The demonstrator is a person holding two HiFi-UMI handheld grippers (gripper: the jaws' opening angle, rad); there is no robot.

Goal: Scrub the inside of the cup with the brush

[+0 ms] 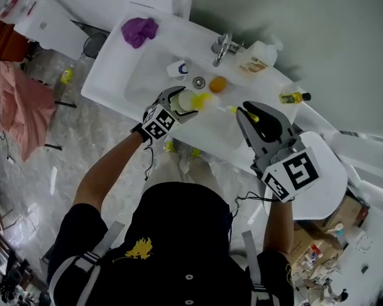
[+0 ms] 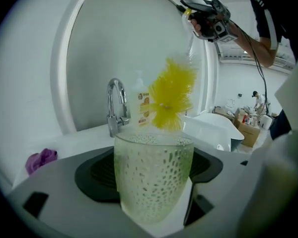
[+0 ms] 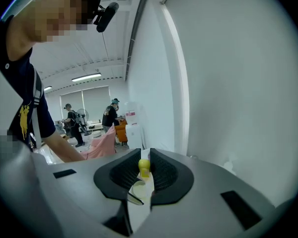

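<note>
Left gripper (image 1: 177, 104): jaws wide, clamped on the dimpled cup (image 2: 153, 177), which stands upright between them. Right gripper (image 1: 255, 116): jaws nearly closed, pinching the brush (image 2: 173, 94) handle. Bristles hover just above the cup's mouth, not inside. Judged: insertion step. Next, lower the bristles in and twist.

Bright, even indoor light fills all three views, and the white sink (image 1: 147, 69) washes out almost to glare while the wall (image 1: 293, 18) stays flat grey with soft shadows. Ceiling strip lights (image 3: 87, 77) glow in the right gripper view. Both gripper views bend hard toward black corners. The brush (image 2: 173, 95) bristles smear softly above the cup (image 2: 154, 177), which looks hazy
</note>
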